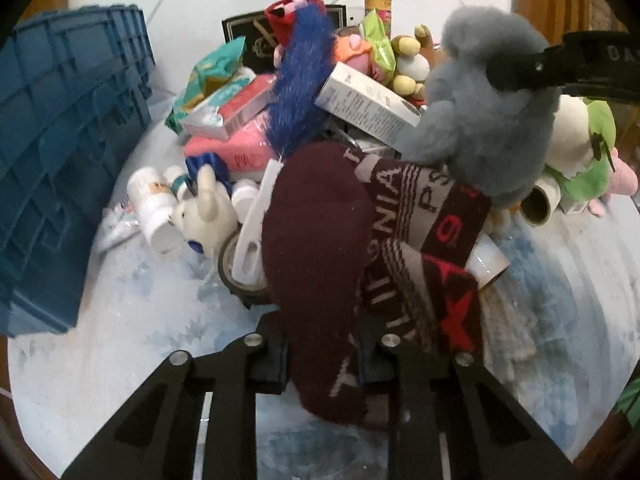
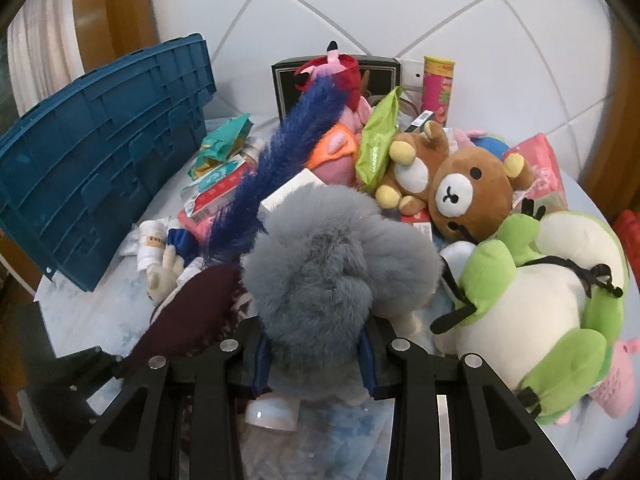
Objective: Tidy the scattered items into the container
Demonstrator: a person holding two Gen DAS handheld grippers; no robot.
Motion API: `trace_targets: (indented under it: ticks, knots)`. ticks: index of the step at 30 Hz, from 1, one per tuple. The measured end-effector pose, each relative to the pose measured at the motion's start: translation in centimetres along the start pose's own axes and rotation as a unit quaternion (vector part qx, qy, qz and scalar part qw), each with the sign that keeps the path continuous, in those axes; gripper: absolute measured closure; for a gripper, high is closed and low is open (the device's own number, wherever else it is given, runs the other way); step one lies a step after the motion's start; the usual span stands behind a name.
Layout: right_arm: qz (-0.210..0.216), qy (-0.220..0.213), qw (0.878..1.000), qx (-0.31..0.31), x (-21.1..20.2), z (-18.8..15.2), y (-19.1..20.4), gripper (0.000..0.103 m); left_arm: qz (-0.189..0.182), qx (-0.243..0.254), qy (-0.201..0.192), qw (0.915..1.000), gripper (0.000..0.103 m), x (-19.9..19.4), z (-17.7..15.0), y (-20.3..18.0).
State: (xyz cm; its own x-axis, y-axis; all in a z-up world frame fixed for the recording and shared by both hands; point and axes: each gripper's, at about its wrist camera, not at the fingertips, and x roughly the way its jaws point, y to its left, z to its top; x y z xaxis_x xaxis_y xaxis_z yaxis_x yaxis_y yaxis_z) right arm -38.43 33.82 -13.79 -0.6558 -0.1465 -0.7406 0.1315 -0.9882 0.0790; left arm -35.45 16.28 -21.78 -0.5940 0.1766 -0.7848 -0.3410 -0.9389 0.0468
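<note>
Left claw (image 1: 326,354) grips maroon sock (image 1: 320,248) lettered "PS", "9"; right claw (image 2: 316,354) clamps grey plush (image 2: 332,256).

It looks like a room in a home, likely a bedroom. At the top of both views stands a white padded wall (image 2: 360,12) stitched in diamonds, like a headboard, framed by wood panelling (image 2: 108,4). Below it, soft toys (image 2: 472,192), tissue packs (image 1: 216,76) and small bottles (image 1: 154,208) lie heaped on a pale blue sheet (image 1: 132,320).
</note>
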Motion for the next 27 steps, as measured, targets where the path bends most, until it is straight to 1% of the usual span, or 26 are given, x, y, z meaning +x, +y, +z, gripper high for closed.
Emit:
trace_targets:
  ticks: [6,17,27]
  knots:
    - [-0.004,-0.011,1.0,0.0,-0.7,0.1,0.0,0.068,0.007,0.016,-0.045,0.9988,0.082,-3.2,1.3,-0.1]
    - [-0.009,-0.043,0.999,-0.015,-3.3,0.7,1.6,0.068,0.013,0.011,-0.077,0.9969,0.082,-6.4,2.2,0.1]
    - [-0.005,-0.075,0.997,-0.022,-7.1,1.2,2.7,0.068,0.023,0.018,-0.134,0.9905,0.082,-11.8,4.2,0.0]
